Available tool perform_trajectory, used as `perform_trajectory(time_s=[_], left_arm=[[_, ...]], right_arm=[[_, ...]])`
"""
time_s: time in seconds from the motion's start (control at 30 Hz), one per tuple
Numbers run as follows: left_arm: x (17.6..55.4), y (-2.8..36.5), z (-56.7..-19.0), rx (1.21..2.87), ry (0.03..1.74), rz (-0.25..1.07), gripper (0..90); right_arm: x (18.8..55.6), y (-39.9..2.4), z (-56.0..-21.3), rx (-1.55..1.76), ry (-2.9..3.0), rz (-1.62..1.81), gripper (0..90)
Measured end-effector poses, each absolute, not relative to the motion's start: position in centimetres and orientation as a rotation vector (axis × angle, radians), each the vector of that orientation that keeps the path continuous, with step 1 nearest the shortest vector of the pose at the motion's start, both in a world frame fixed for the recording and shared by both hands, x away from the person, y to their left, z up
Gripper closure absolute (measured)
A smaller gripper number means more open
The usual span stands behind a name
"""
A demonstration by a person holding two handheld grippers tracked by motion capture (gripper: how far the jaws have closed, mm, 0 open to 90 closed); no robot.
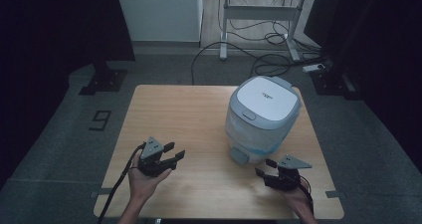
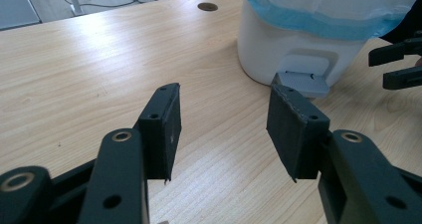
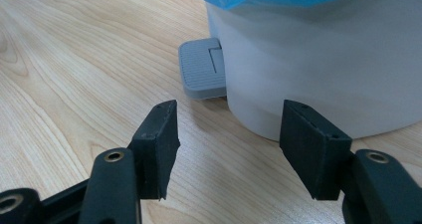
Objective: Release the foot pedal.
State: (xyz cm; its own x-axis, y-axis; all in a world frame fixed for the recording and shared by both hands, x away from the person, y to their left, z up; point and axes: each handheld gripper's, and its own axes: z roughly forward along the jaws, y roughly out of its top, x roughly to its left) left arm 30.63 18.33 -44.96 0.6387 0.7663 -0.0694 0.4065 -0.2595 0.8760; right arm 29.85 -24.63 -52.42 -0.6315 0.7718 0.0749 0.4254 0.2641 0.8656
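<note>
Left tongs (image 1: pixel 173 152), right tongs (image 1: pixel 265 168): both wide, empty, near bin (image 1: pixel 262 115).

A light wooden tabletop (image 1: pixel 179 114) with rounded corners stands on a grey carpeted floor (image 1: pixel 59 149). A black number nine marking (image 1: pixel 101 119) lies on the floor left of it. Behind stands a pale white cabinet panel (image 1: pixel 159 12), and right of that a white metal-framed desk (image 1: pixel 263 15) with black cables (image 1: pixel 263 55) tangled beneath it. Dark curtains (image 1: pixel 45 30) hang at both sides; the light is dim.
</note>
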Motion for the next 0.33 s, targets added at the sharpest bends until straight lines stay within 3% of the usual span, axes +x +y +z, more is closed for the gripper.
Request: perform_trajectory(time_s=[0.33], left_arm=[[30.67, 18.46, -45.13, 1.884, 0.934, 0.463, 47.4]], right_arm=[[29.90, -24.66, -52.41, 1.091, 2.177, 1.319, 39.1]])
